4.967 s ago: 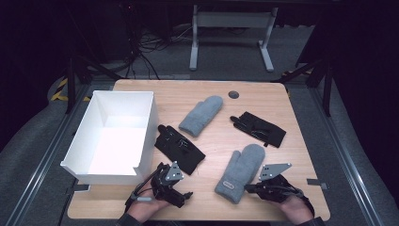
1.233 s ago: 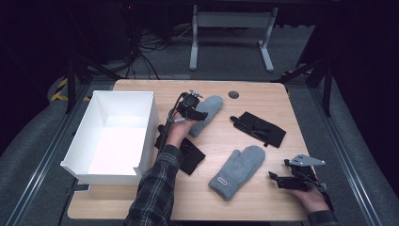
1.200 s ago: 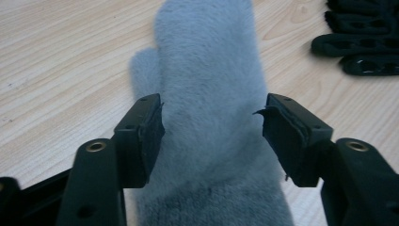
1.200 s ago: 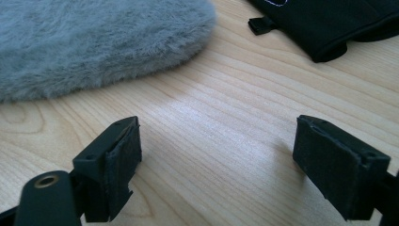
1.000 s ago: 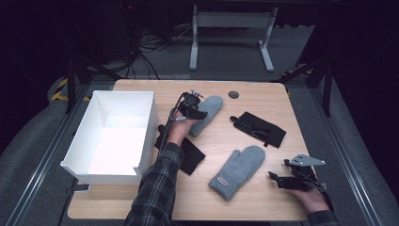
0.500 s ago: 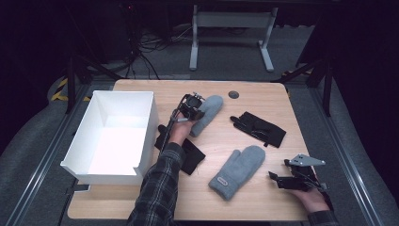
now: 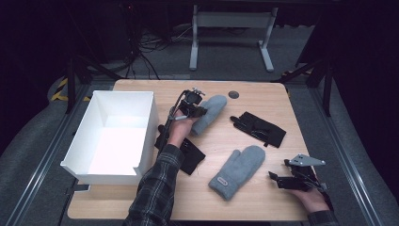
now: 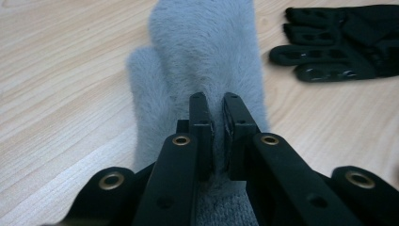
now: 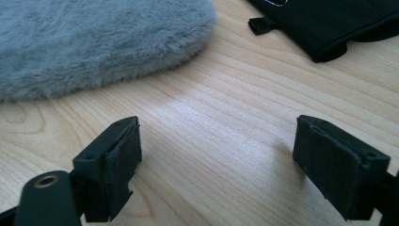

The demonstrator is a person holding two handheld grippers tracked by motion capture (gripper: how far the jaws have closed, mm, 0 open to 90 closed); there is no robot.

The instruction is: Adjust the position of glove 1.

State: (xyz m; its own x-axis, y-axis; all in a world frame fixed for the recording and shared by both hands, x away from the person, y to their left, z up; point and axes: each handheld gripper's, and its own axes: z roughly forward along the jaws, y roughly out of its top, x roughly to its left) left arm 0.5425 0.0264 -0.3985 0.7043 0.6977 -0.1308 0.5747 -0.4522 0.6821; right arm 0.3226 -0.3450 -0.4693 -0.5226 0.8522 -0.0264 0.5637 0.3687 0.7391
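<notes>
Left forearm stretched across table; left gripper (image 7: 201,111) has just closed, pinching far grey mitten (image 7: 207,114) at its cuff, beside white box (image 7: 141,101). Right gripper (image 7: 277,179) rests spread wide, nothing between.

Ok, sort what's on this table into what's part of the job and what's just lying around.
In the job:
- far grey mitten, pinched by the left gripper
- white box
- likely the near grey mitten, its match

Lying about:
- black glove on the right
- black glove by the box
- right gripper, open, idle
</notes>
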